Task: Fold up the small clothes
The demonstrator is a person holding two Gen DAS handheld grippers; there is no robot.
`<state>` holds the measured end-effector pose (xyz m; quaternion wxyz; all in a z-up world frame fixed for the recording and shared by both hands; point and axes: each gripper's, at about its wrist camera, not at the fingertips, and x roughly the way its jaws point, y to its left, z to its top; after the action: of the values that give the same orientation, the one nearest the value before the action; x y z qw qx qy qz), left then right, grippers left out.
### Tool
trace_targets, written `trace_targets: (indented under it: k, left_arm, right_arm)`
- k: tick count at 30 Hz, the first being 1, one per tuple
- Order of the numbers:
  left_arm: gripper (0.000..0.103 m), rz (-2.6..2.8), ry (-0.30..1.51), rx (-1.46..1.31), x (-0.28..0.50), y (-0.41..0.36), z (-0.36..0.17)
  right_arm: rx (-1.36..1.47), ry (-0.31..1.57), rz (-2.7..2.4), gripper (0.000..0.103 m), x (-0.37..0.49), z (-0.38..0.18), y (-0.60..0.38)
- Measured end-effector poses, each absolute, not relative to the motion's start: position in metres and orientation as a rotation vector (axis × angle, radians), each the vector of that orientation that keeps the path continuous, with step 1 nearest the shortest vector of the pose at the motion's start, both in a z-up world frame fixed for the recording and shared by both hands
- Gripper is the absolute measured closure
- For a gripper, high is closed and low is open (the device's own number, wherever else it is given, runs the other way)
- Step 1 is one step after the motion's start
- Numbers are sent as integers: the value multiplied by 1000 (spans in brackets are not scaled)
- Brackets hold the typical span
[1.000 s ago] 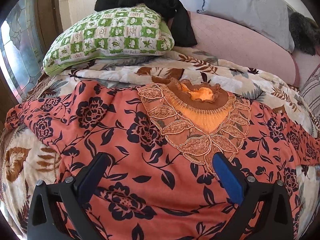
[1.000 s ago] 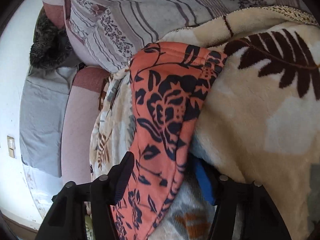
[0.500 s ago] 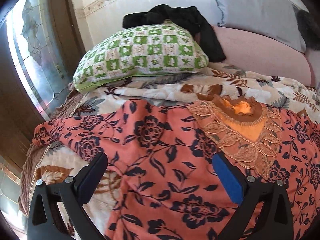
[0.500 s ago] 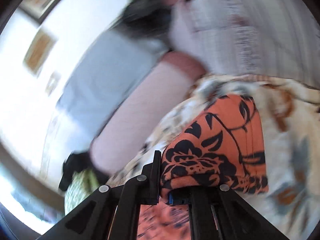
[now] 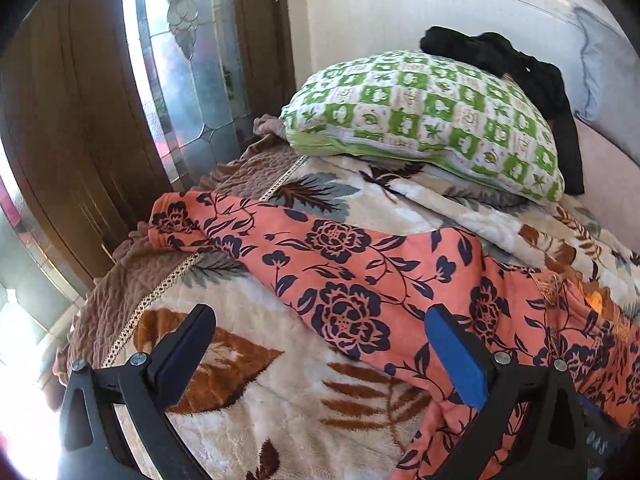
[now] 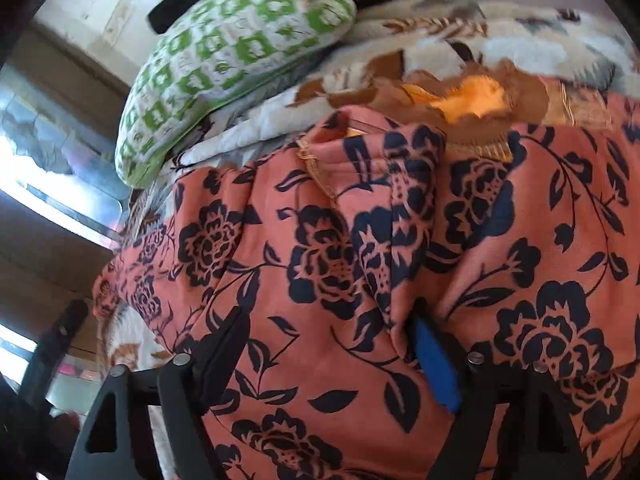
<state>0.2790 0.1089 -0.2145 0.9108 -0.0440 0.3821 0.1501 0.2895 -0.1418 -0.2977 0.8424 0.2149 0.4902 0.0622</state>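
One coral floral top [image 5: 352,272] lies spread on the bed's leaf-print blanket [image 5: 248,392], just below the single green checked pillow [image 5: 424,116], which serves as the landmark here. Farthest out to the pillow's lower left, one sleeve [image 5: 208,224] stretches flat toward the brown quilted bed edge [image 5: 132,268], its cuff end free. The left gripper [image 5: 320,352] hovers below the pillow over the blanket and the sleeve's lower edge, jaws spread wide, holding nothing.

Further right, below the pillow, the right wrist view shows the other sleeve [image 6: 384,216] doubled across the chest, just beneath the orange embroidered neckline [image 6: 472,100]. The right gripper [image 6: 332,352] sits over that folded sleeve with its jaws apart; cloth lies between them, but there is no pinch that I can see.

The fabric looks like soft, plush fleece: light, limp, and likely grippy against the fuzzy blanket, so it should drag rather than slide. A hold at the left cuff or the sleeve hem seems best, pinching both layers together.

Count: one top, two sleeves, one pillow, one black garment [image 5: 520,64] draped on the pillow's far side.
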Motion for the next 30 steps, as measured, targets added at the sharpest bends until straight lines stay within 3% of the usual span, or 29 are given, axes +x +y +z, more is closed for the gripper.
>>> trace_targets:
  k: [4, 9, 11, 13, 14, 19, 22, 25, 26, 27, 30]
  left_arm:
    - [0, 298, 816, -190, 283, 120, -217]
    - [0, 197, 826, -192, 286, 97, -215]
    - [0, 119, 822, -165, 287, 79, -215]
    - [0, 29, 826, -146, 288, 60, -217]
    - [0, -6, 823, -140, 289, 51, -218]
    - [1, -118, 740, -96, 291, 10, -214]
    - [2, -154, 698, -37, 295, -19, -217]
    - [30, -187, 757, 33, 311, -48, -234]
    - [46, -199, 784, 47, 317, -55, -240]
    - [52, -203, 810, 55, 323, -60, -246]
    - [52, -179, 840, 38, 332, -65, -253]
  right_arm:
    - [345, 951, 307, 20, 263, -259, -132]
    - [414, 819, 155, 21, 229, -222, -202]
    - [478, 814, 35, 30, 222, -225, -238]
    - [552, 802, -89, 62, 214, -232, -280]
    - [599, 795, -146, 67, 211, -239, -298]
    - [807, 728, -320, 68, 185, -267, -384]
    - [934, 804, -385, 68, 191, -299, -412]
    - [949, 884, -369, 70, 203, -319, -418]
    - [942, 882, -369, 69, 204, -314, -418]
    - [951, 862, -358, 69, 204, -308, -417]
    - [890, 760, -293, 69, 202, -280, -410]
